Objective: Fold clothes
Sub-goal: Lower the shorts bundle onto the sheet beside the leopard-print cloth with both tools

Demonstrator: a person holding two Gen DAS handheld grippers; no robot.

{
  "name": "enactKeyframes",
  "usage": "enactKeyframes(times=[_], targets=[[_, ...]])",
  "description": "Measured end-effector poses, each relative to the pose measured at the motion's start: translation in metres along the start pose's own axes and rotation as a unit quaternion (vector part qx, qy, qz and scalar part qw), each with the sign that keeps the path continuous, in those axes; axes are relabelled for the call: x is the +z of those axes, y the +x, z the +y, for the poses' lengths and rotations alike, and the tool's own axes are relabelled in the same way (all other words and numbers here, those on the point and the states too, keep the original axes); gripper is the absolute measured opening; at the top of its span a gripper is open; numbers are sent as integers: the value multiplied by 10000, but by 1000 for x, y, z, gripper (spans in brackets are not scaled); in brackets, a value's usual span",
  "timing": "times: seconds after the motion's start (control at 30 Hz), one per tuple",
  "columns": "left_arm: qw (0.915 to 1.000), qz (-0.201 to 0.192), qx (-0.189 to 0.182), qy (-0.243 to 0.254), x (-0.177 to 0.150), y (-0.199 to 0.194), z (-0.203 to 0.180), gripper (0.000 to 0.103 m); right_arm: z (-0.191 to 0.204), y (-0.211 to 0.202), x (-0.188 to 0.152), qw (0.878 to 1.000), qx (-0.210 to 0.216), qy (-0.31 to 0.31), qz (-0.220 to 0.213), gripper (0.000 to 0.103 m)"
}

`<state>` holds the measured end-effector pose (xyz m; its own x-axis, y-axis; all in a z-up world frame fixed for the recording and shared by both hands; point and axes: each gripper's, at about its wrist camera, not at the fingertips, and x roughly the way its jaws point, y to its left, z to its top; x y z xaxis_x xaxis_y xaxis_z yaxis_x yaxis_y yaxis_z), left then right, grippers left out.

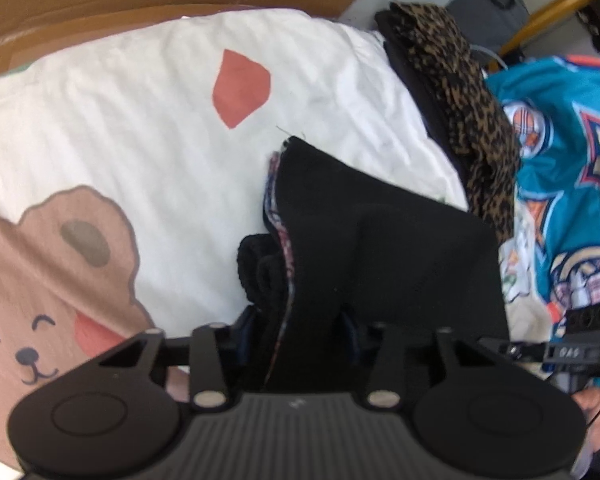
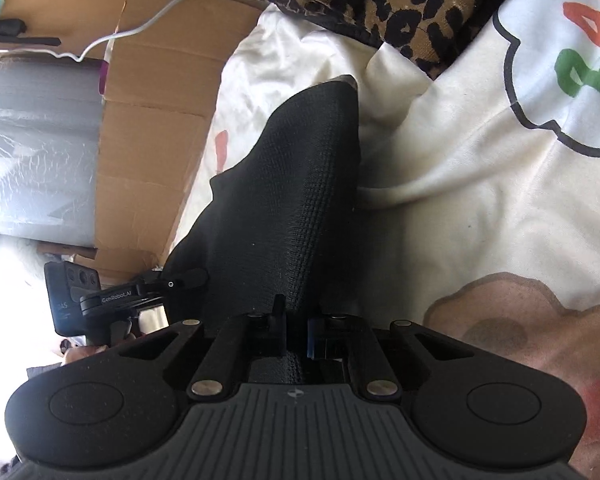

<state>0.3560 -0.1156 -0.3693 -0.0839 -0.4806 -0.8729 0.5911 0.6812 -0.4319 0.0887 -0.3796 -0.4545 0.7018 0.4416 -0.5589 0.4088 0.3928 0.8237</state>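
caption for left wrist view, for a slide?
Left gripper holds black garment over bear-print sheet, leopard-print pile beyond.

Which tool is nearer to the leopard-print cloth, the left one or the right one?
Cannot tell for sure. Both the left tool and the right tool grip the black garment, apart from the leopard-print cloth, which lies beyond it in both views.

"GenRobot.AI" on the left gripper, seen in the right wrist view
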Motion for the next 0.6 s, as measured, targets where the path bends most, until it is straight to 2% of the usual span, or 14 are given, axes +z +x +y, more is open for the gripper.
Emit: enactKeyframes(times=[0.07, 0.13, 0.23, 0.37, 0.4, 0.43, 0.47, 0.53, 0.6], targets=[[9999, 64, -91, -83, 1, 4, 4, 66, -3, 3, 0, 9999, -111, 18, 35, 11], [9997, 149, -108, -142, 1, 9, 8, 80, -6, 5, 1, 9998, -173, 81, 42, 13], [9992, 247, -212, -229, 1, 18, 12, 85, -9, 6, 0, 9997, -219, 147, 13, 27], [9993, 210, -277, -105, 3, 24, 6, 88, -10, 8, -2, 9994, -273, 190, -52, 29], [9994, 199, -278, -71, 3, 24, 5, 83, -9, 9, -2, 9994, -295, 194, -58, 29], [9993, 191, -313, -38, 3, 24, 4, 71, -8, 10, -1, 9993, -314, 195, -64, 29], [9992, 183, -346, -10, 3, 24, 4, 68, -7, 11, 0, 9994, -310, 170, -64, 29], [9991, 179, -385, -49, 4, 23, 5, 53, -5, 15, 1, 9994, -322, 130, -54, 29], [9984, 197, -517, -129, 5, 23, 9, 47, -5, 20, 1, 9993, -341, 139, -12, 29]])
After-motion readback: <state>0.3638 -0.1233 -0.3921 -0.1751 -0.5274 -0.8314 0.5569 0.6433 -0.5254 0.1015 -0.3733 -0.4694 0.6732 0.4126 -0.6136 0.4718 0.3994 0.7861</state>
